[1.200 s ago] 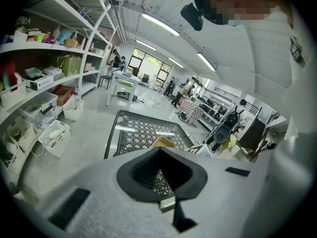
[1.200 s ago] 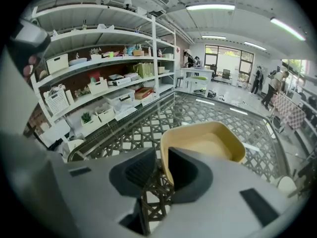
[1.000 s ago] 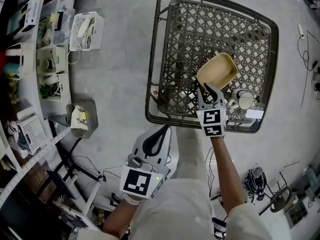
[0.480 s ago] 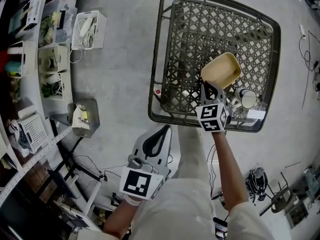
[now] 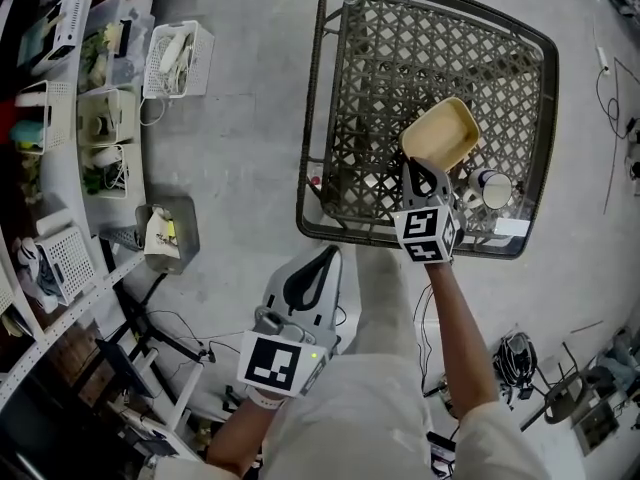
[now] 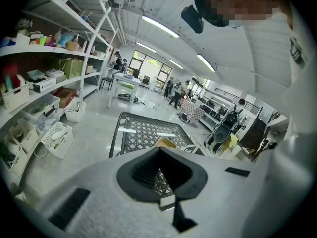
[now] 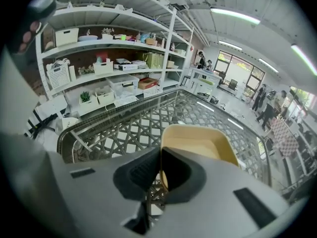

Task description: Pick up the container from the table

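The right gripper (image 5: 421, 171) has its jaws closed on the near rim of the one tan container (image 5: 441, 133), a shallow empty tub with rounded corners. The wall is pinched between the pads. The tub hangs over the right half of the lattice-patterned worktop (image 5: 309, 148), toward its near edge, tilted, and appears to be clear of the surface rather than resting on it. The main risk is the grip itself. Only one thin rim is clamped and the rest of the tub hangs beyond the jaws, so it could swivel about the pinch or slip free if the wrist jerks or tips further. A drop would put it back on the shiny worktop, perhaps onto the single small round white object (image 5: 490, 182) just beside it near the right near corner. A low swing could also knock that object over. The left gripper (image 5: 318, 268) is held low, close to the person's body and off the worktop, its jaws drawn together on nothing. In count there are two grippers, one container, one round object, and one white strip (image 5: 510, 228) at the near edge.
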Demonstrator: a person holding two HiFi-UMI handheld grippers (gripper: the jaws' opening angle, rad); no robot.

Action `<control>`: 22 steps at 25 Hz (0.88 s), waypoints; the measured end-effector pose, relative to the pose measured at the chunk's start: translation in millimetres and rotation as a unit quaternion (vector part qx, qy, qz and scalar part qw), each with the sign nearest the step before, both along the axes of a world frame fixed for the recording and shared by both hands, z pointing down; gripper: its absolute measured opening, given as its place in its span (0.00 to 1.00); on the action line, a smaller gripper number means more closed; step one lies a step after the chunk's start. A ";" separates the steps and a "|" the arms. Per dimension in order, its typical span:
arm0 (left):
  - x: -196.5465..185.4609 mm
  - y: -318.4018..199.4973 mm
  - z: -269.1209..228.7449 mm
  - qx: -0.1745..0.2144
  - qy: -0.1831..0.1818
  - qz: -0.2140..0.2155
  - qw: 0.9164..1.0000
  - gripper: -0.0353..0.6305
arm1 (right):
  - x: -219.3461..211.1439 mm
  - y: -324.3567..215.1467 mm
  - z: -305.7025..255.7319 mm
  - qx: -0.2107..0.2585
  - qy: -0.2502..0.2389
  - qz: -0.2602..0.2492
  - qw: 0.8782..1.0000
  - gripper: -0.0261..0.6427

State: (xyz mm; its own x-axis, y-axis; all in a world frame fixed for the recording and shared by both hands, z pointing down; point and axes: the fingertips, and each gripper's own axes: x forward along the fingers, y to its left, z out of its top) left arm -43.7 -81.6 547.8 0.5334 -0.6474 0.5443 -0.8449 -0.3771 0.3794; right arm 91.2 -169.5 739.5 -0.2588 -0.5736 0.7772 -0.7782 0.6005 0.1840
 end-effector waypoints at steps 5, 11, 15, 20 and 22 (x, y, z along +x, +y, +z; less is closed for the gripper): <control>2.5 4.3 -6.3 0.007 0.002 0.003 1.000 0.09 | 0.3 3.6 -14.4 0.019 -0.007 0.000 1.000 0.08; 0.9 13.3 -16.0 0.019 0.003 0.005 1.000 0.09 | -4.0 13.9 -35.6 0.039 -0.017 -0.002 0.999 0.08; 1.1 19.0 -26.5 0.030 0.003 0.009 1.000 0.09 | -6.7 25.0 -54.9 0.053 -0.038 -0.001 0.998 0.08; -1.5 25.8 -38.7 0.045 0.004 0.011 0.999 0.09 | -7.5 35.2 -89.2 0.067 -0.077 0.022 0.995 0.08; -2.7 29.8 -42.7 0.050 0.003 0.013 0.999 0.09 | -7.9 38.6 -105.7 0.079 -0.085 0.024 0.993 0.08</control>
